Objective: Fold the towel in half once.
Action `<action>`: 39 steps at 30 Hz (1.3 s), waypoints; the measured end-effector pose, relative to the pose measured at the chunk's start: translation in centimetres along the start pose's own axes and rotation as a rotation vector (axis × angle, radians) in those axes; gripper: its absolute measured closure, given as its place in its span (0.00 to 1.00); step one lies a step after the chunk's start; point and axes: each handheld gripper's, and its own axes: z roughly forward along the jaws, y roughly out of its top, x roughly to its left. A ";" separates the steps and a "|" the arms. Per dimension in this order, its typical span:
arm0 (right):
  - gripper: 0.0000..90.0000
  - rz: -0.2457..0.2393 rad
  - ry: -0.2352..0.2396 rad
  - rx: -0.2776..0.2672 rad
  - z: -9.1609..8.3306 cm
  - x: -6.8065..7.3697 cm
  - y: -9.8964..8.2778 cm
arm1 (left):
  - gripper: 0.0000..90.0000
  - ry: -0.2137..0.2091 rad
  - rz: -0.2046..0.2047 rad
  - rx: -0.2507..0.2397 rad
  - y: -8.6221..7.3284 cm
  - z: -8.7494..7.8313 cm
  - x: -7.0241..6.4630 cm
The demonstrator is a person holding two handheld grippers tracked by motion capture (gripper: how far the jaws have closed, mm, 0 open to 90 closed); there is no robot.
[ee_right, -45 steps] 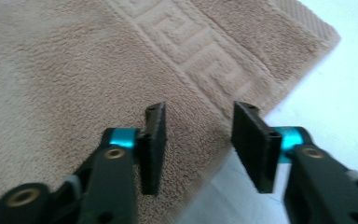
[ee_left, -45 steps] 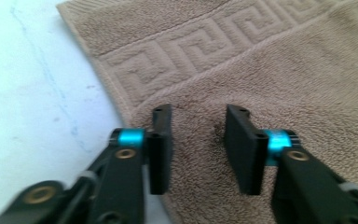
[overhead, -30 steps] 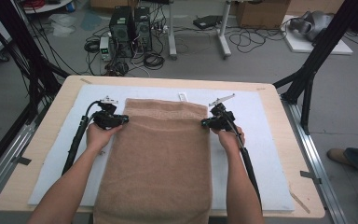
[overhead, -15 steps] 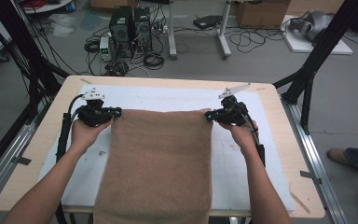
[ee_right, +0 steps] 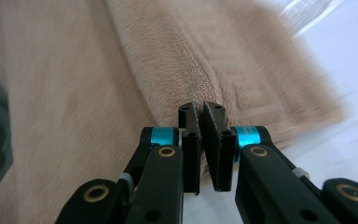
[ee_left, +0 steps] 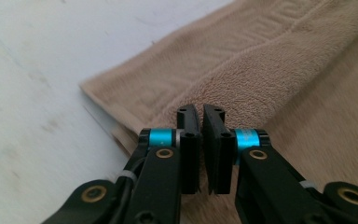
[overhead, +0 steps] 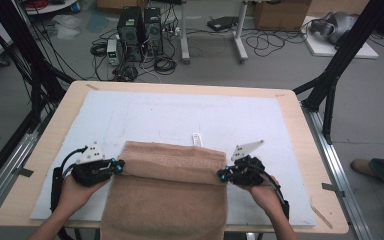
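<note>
towel: a tan terry-cloth towel [overhead: 172,192] lies on the white mat [overhead: 180,117] covering the wooden tabletop [overhead: 305,145]. Its far end is doubled back over itself, and its near end hangs off the front edge.

left gripper: the black left gripper [overhead: 114,167] sits at the towel's left side, right at the fold. In the left gripper view the jaws are pressed nearly together on the folded edge [ee_left: 200,100], pinching the cloth.

right gripper: same deal, the black right gripper [overhead: 223,174] is at the towel's right side with its jaws clamped on the fold there [ee_right: 200,100].

how it'll handle: I'd guess soft and floppy, light enough, zero stiffness. It'll sag in the middle between the two holds, and the pile looks grippy rather than slick.

where to grab: the two side edges at the fold seem right to me. Catch both layers, or the lower one could slip out.

extra: a small white label [overhead: 196,139] pokes out at the far edge.
</note>
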 end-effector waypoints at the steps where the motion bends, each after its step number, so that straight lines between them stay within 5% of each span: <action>1: 0.82 -0.005 -0.001 0.007 0.2 0.1 -0.2 | 0.81 -0.012 -0.004 0.003 -0.1 -0.1 0.1; 5: 0.72 0.007 -0.004 -0.064 -1.2 -0.4 0.4 | 0.63 -0.030 -0.011 -0.040 1.7 -0.7 0.8; 9: 0.67 0.020 -0.075 -0.086 -1.9 -1.9 2.0 | 0.60 0.004 0.012 -0.059 3.8 -0.5 1.9; 12: 0.64 0.045 -0.097 -0.098 -1.2 -3.5 2.9 | 0.60 0.023 -0.016 -0.060 4.8 1.1 3.3; 20: 0.57 0.158 -0.119 0.002 2.1 -6.6 2.6 | 0.60 0.025 -0.112 0.097 3.7 6.1 5.8; 22: 0.60 0.168 -0.104 0.014 2.6 -6.8 2.5 | 0.61 0.020 -0.112 0.136 3.4 6.8 5.9; 25: 0.72 0.148 -0.086 0.033 3.0 -6.5 2.6 | 0.71 0.053 -0.082 0.131 3.4 6.9 5.5; 29: 0.91 0.134 -0.035 0.034 3.0 -6.3 2.7 | 0.86 0.042 -0.076 0.132 3.4 6.9 5.4; 34: 0.95 0.147 -0.020 0.017 2.6 -6.5 2.7 | 0.95 0.030 -0.086 0.129 3.5 6.6 5.6; 39: 0.96 0.134 -0.023 -0.025 1.6 -6.3 2.9 | 0.95 0.031 -0.118 0.052 4.1 5.2 5.8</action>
